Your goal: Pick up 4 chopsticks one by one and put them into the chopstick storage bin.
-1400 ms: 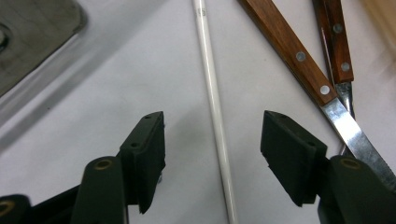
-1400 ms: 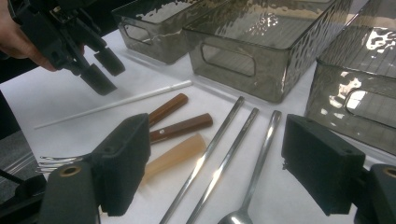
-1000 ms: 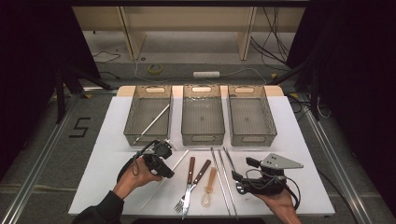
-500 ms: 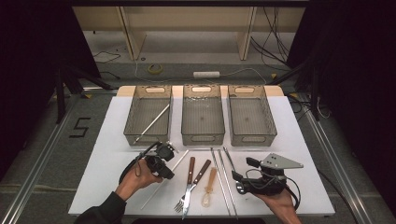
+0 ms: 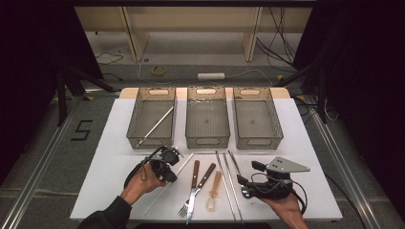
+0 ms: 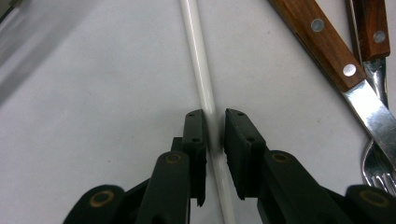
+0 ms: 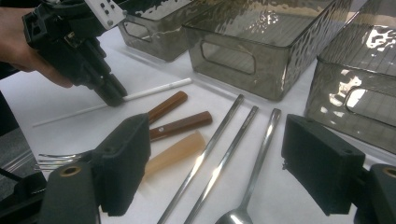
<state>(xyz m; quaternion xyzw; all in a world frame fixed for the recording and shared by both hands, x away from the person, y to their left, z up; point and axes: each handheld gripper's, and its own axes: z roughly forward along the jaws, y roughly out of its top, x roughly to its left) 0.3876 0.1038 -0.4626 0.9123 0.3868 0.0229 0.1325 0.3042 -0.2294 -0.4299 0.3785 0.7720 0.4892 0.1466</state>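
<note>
A white chopstick (image 6: 198,56) lies slantwise on the white table (image 5: 110,143). My left gripper (image 6: 215,135) is shut on it near its middle, one jaw pressed to each side. In the high view my left gripper (image 5: 170,176) points down at the chopstick (image 5: 185,161), left of the cutlery row. From the right gripper view I see the left gripper (image 7: 113,98) touching the chopstick (image 7: 159,88) on the table. My right gripper (image 5: 246,179) hovers at the front right, open and holding nothing; its wide-apart jaws (image 7: 219,140) face the cutlery.
Three smoked plastic bins (image 5: 135,114) (image 5: 207,141) (image 5: 258,141) stand in a row at the back; the left one holds another white chopstick (image 5: 155,126). A wooden-handled fork (image 5: 195,169), knife (image 5: 208,172), amber spoon (image 5: 214,191) and long metal utensils (image 5: 227,181) lie between the grippers.
My left gripper has edged slightly rightward along the white chopstick. The right gripper has stayed in place.
</note>
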